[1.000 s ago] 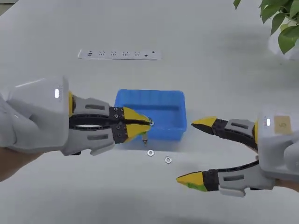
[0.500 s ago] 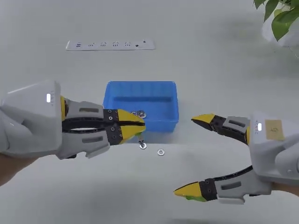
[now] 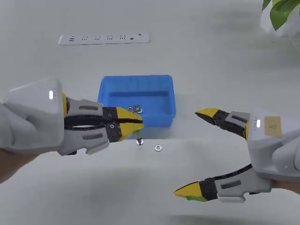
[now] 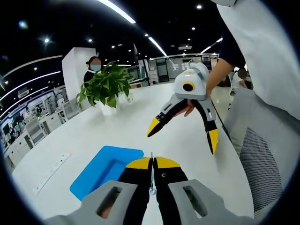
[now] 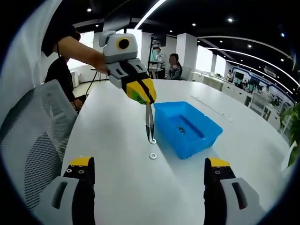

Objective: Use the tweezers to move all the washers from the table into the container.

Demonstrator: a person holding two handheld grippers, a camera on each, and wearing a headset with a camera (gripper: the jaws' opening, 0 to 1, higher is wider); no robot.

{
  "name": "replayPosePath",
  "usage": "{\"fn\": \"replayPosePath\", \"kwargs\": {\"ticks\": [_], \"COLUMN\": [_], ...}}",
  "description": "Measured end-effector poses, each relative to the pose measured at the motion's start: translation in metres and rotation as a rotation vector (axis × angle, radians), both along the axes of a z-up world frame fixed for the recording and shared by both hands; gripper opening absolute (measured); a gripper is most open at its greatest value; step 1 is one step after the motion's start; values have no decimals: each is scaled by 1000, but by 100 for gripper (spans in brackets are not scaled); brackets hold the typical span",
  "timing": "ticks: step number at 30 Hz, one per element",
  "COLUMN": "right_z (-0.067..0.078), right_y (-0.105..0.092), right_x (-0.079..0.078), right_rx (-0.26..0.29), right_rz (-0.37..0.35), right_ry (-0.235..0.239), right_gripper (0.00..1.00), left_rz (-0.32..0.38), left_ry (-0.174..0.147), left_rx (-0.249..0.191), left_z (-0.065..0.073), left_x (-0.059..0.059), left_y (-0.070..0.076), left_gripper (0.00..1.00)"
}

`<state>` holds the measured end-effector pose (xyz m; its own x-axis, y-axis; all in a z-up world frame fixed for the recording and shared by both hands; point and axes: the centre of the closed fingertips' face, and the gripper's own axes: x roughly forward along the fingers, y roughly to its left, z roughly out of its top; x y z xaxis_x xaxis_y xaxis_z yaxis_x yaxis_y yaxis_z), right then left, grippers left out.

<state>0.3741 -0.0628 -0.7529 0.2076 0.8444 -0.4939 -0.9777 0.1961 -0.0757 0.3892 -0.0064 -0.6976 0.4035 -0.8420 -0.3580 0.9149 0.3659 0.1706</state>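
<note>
Head view looking down on a pale grey desk [image 3: 93,197]. Nearest the viewer, at lower right, the right claw [image 3: 187,152], a grey body with black jaws tipped in yellow, hangs above the desk with its jaws spread wide and nothing between them. A little further in, on the left, the matching left claw [image 3: 138,123] has its jaws pressed together on slim metal tweezers [image 5: 149,121], which point steeply down at the desk. The tweezers' tips meet a small silver ring-shaped washer [image 3: 139,141] lying just in front of the container; whether they have pinched it yet is too small to tell. A second silver washer [image 3: 158,148] lies just beside it to the right, apart from it. Beyond both sits the shallow rectangular blue plastic container [image 3: 154,121], open at the top, with a small cluster of washers [image 3: 136,109] on its floor near the front wall. Farther back a long white power strip [image 3: 104,38] lies flat, and green leaves of a potted plant [image 3: 281,9] show at the far right corner.

A second ago the tweezers were up at the container's front rim with a washer at their tips. That washer now seems to lie inside, and the tweezers have come down to the next one. Both washers on the desk lie as before. Judged from this, one drop is done and two washers remain to move, the left one first
</note>
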Motion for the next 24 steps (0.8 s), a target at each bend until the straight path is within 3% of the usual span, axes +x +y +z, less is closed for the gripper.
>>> {"fn": "replayPosePath", "kwargs": {"ticks": [10,16,24], "right_z": [1,2,14], "right_y": [2,8,30], "right_x": [-1,-2,0], "right_rx": [8,17,52], "right_rz": [-4,8,47], "right_ry": [14,22,8], "right_gripper": [96,94,85], "left_rz": [12,-9,-4], "left_ry": [9,52,78], "left_rx": [-5,-26,-32], "left_z": [-3,-3,-3], "left_x": [3,1,4], "left_y": [2,-1,2], "left_gripper": [5,5,5]}}
